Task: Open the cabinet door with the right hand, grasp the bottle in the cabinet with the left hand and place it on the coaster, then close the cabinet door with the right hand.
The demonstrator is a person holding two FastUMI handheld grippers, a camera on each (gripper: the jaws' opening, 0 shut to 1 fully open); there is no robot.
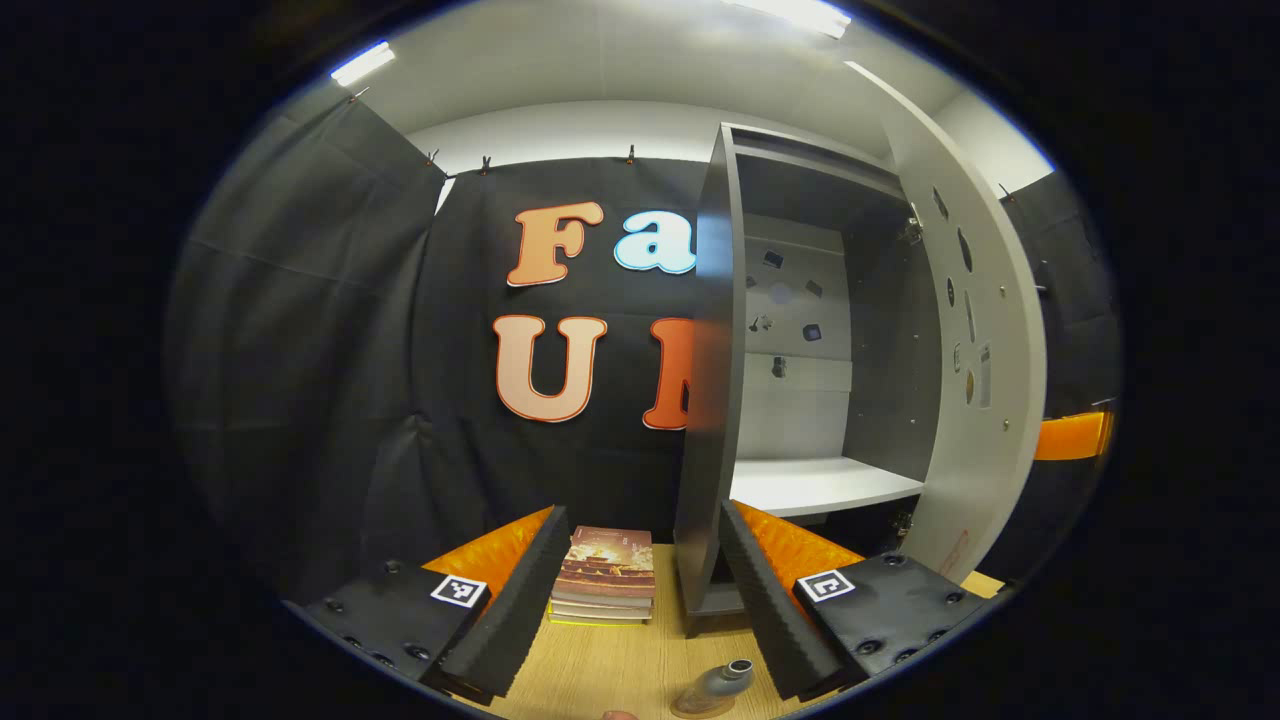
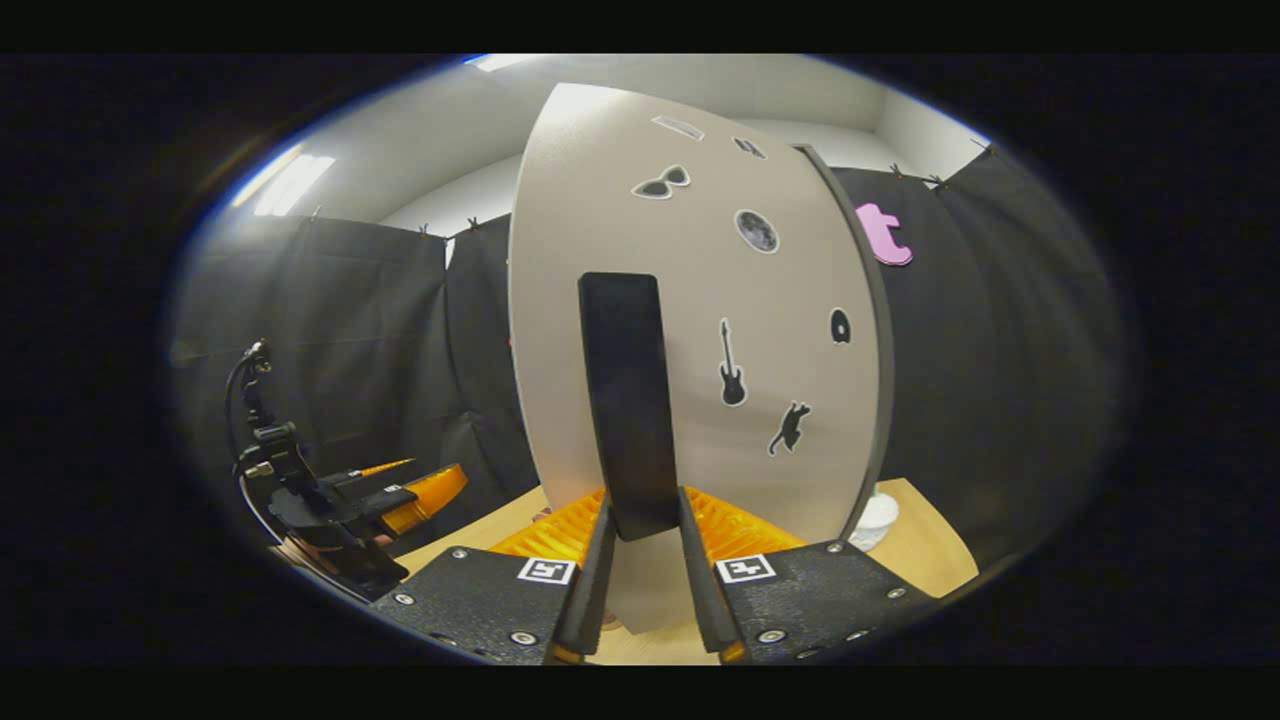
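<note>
Right gripper view: the cabinet door is held by its handle while the bottle stands out on the bench.

The right gripper (image 2: 643, 545) is seen with its fingers drawn in narrow on either side of the dark handle (image 2: 628, 400), and they appear to press on it, so the door (image 2: 770, 330) is held ready to be swung shut. In the left gripper view the cabinet (image 1: 800, 330) is shown open, its shelf (image 1: 820, 485) bare. The bottle (image 1: 715, 688) is seen low in that view, on the bench (image 1: 610, 665) near the stack of books (image 1: 608, 577); whether it sits on the coaster cannot be told. The left gripper (image 1: 640, 610) is held above and apart from the bottle with its fingers spread wide and nothing between them, which suggests that the placing is done. Closing the door is judged to be the step left.
</note>
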